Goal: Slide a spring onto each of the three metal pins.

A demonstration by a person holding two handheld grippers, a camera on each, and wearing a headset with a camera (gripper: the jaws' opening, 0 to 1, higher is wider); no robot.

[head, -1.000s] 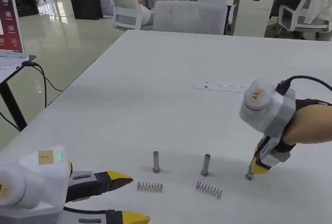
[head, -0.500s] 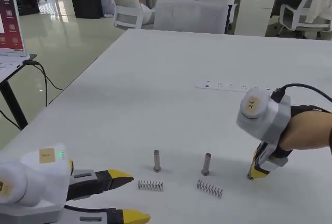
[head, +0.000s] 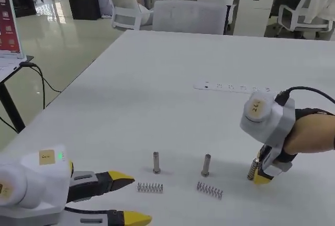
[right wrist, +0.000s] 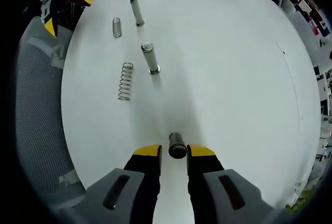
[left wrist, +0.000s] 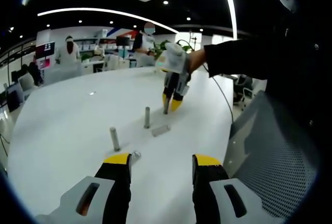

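Head view. White table, power strip well back on it. Left gripper low at the near-left corner, jaws spread wide, nothing between them. Two bare pins upright in a row: left pin, middle pin. Just in front of each, lying flat on the table: left spring, middle spring. Farther right in the same row, sprung pin, coil sleeved over it. Right gripper held in a hand, tips pointing down just beside that pin.

Left gripper view. Own yellow-tipped jaws well apart, holding nothing. Left spring just off the tip of one jaw. Beyond: left pin, then middle pin, middle spring near it. Right gripper farthest out, nose down at the sprung pin; detail there too small to read.

Right gripper view. Looking down on the sprung pin, end-on, standing between the two jaw tips. Jaws a narrow gap apart; sliver of table visible on one side of the coil, so probably straddling rather than pinching. Ahead: middle pin, middle spring, left pin, left spring. Left gripper at the far edge.
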